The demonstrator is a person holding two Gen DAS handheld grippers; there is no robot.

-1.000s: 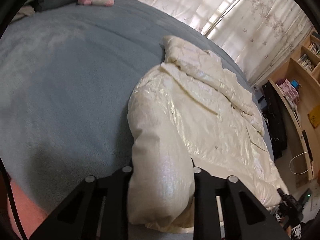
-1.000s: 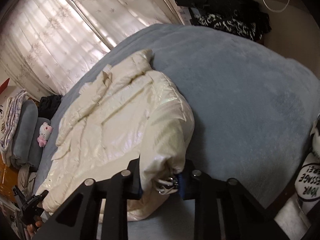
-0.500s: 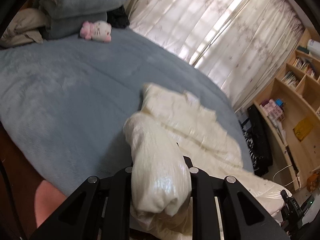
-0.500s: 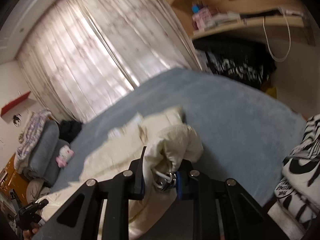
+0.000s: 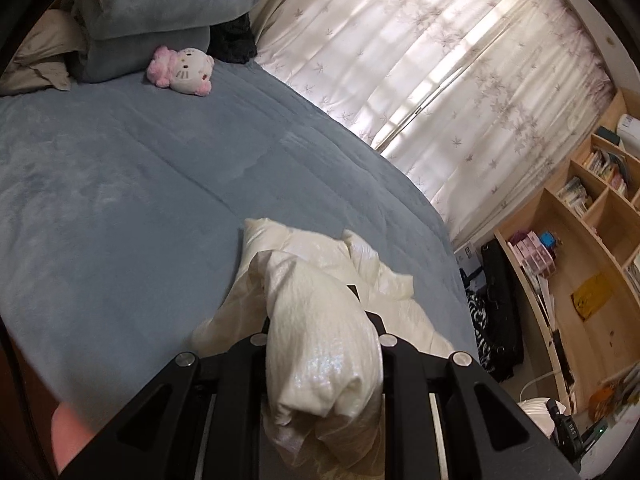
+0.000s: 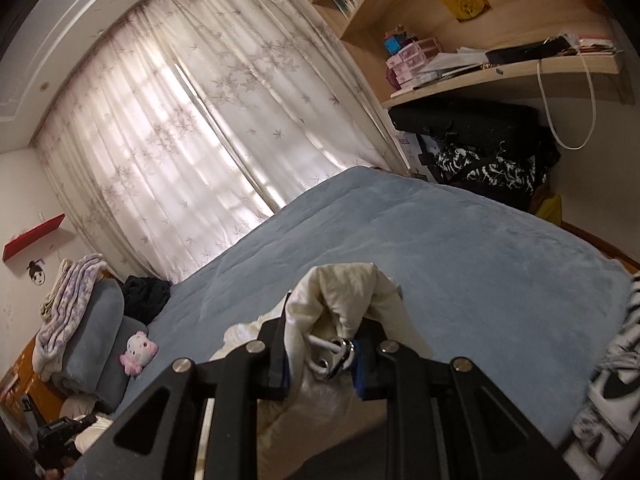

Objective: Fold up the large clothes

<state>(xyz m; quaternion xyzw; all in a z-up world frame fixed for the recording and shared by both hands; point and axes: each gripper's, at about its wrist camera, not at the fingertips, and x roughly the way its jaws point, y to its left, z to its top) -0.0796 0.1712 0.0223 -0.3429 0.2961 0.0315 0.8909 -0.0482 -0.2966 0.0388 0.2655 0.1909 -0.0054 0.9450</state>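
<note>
Basically both tools are clamped on the cream puffer jacket [image 5: 320,344], 1 per hand, so the near edge can be raised as a pair and carried over the rest for a fold. Left tool [image 5: 323,338]: jaws narrow, pinched on a thick padded bundle, probably a bottom corner or hem; padding bulges between and over the fingers [image 5: 248,364], so the grip looks deep enough not to slip. Right tool [image 6: 322,346]: jaws narrow too, holding the other corner of the jacket [image 6: 344,292], with a white drawcord and metal toggle [image 6: 334,354] caught right at the blue pads [image 6: 359,364], which suggests this is the hem end. Toggle in the grip could let the slick shell slide, my guess.

Just past the tools the jacket hangs down from both grips, and its far part, crumpled, lies on the blue-grey bed [image 5: 120,200]. So it is partly lifted, partly resting, near the bed edge closest to the cameras. Fold is not laid down yet.

Further out: bare bed surface, plenty of room to lay it. Far end: pink and white cat plush [image 5: 180,71] beside stacked grey blankets [image 5: 152,20], well apart from the jacket. Behind: flowered curtains [image 5: 420,60], wooden shelves [image 5: 592,208].
</note>
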